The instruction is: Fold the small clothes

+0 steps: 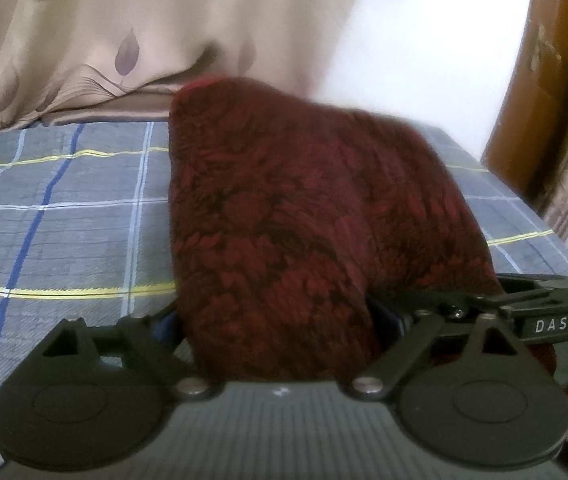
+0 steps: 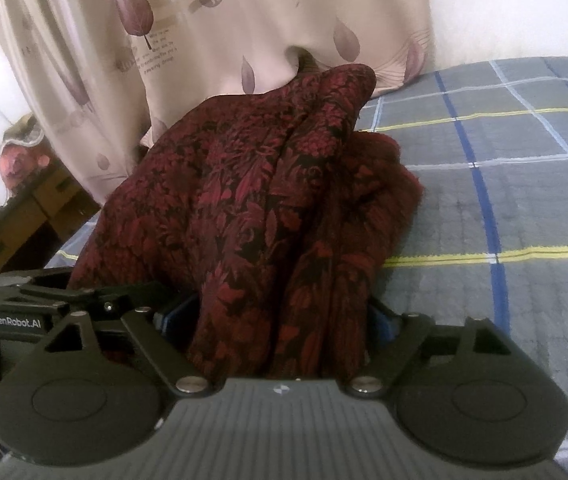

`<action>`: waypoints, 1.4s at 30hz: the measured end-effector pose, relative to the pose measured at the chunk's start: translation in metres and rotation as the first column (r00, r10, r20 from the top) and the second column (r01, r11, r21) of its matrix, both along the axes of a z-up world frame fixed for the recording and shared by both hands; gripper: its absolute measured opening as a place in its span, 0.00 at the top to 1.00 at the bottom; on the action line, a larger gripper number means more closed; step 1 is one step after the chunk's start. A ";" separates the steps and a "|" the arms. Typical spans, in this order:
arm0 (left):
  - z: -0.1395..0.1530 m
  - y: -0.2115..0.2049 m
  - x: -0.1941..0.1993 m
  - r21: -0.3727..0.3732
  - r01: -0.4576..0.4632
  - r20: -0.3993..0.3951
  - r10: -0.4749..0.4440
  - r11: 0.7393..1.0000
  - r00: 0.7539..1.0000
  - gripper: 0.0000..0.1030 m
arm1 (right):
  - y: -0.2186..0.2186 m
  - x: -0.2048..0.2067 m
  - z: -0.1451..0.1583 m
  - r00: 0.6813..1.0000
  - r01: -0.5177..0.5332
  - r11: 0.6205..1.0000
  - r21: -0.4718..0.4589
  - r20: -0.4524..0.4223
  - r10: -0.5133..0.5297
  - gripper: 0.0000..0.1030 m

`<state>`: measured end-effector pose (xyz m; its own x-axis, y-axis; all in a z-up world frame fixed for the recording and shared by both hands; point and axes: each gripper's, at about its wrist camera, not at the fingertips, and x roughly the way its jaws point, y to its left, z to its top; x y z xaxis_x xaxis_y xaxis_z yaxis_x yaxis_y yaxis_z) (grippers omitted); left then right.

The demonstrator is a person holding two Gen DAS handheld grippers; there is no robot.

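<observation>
One cloth [image 1: 284, 220], dark red floral, bunched and lifted over the bed [image 1: 63, 216]. I've got two grippers on it: left gripper [image 1: 279, 320] and right gripper [image 2: 279, 320] both clamp it, probably near one edge, though fabric hides the tips. One plaid sheet [image 2: 504, 200], one leaf-print curtain [image 2: 243, 20] behind.

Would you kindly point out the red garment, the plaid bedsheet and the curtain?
red garment [image 2: 243, 208], right wrist view, middle of the cloth.
plaid bedsheet [image 1: 63, 216], left wrist view, bare part.
curtain [image 2: 211, 40], right wrist view, leaf-printed fabric.
</observation>
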<state>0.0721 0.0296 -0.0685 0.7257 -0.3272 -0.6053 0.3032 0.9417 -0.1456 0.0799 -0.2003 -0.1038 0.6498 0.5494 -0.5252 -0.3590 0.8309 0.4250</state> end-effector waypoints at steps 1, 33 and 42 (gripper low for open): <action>0.001 0.000 -0.001 0.003 -0.003 0.003 0.003 1.000 1.000 0.11 | 0.000 -0.002 0.000 1.000 0.001 1.000 -0.002 0.000 -0.001 0.18; 0.075 -0.006 -0.115 0.063 -0.303 0.341 0.265 0.951 0.902 0.00 | 0.039 -0.161 0.081 0.804 0.504 0.854 -0.133 0.435 -0.407 0.00; 0.079 -0.006 -0.123 0.064 -0.281 0.403 0.233 0.957 0.885 0.00 | 0.051 -0.168 0.103 0.781 0.535 0.830 -0.158 0.466 -0.415 0.00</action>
<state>-0.0512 0.0240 0.0103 0.9587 -0.0411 -0.2816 0.0573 0.9971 0.0497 -0.0884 -0.1495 -0.0005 0.9704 -0.0099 -0.2413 0.0278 0.9971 0.0709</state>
